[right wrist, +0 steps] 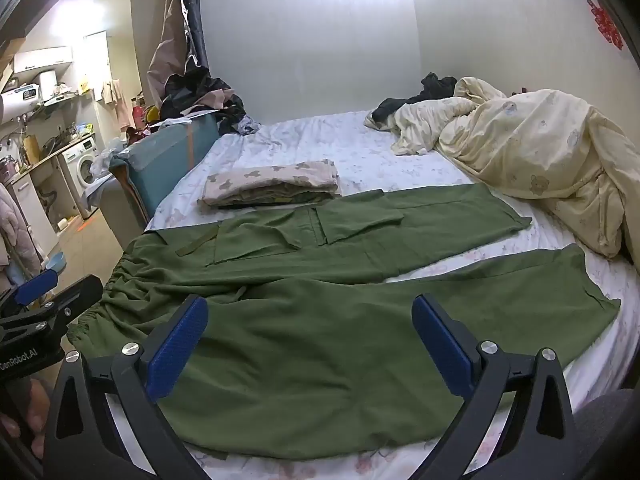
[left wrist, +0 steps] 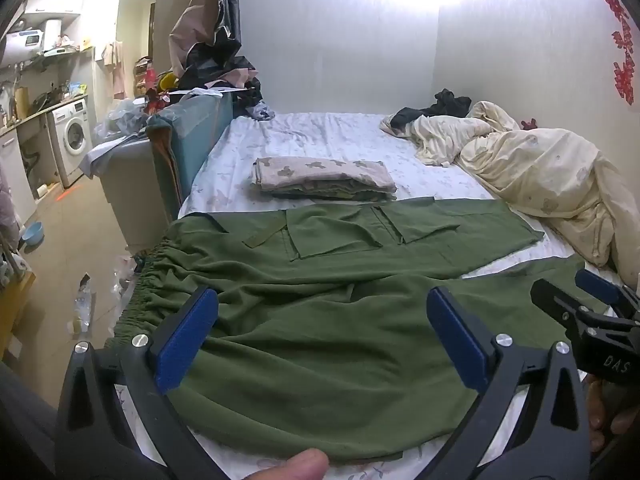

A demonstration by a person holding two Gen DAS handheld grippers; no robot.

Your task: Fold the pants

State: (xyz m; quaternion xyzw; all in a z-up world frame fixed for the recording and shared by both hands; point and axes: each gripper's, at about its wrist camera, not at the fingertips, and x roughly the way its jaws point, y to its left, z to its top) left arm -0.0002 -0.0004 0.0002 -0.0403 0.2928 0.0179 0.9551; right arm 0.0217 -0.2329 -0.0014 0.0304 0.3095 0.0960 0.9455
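Bedroom, wide bed [right wrist: 360,144] with a pale flowered sheet: green pants [right wrist: 320,320] spread flat, nothing folded yet.

Both my tongs hover above the near leg with their blue pads wide apart and nothing between them: the left gripper [left wrist: 322,336] sits toward the gathered waistband [left wrist: 160,276] at the bed's left edge, the right gripper [right wrist: 310,344] farther along the same leg toward its cuff. The two legs lie apart in a narrow V, with the pocket flaps showing on the far leg. I judge I am at the very start, before any grasp. Next I would pinch the near leg's outer edge at two points and carry it over onto the far leg, keeping it clear of the folded bear-print cloth [right wrist: 272,188] just beyond and the crumpled cream quilt [right wrist: 532,160] to the right.
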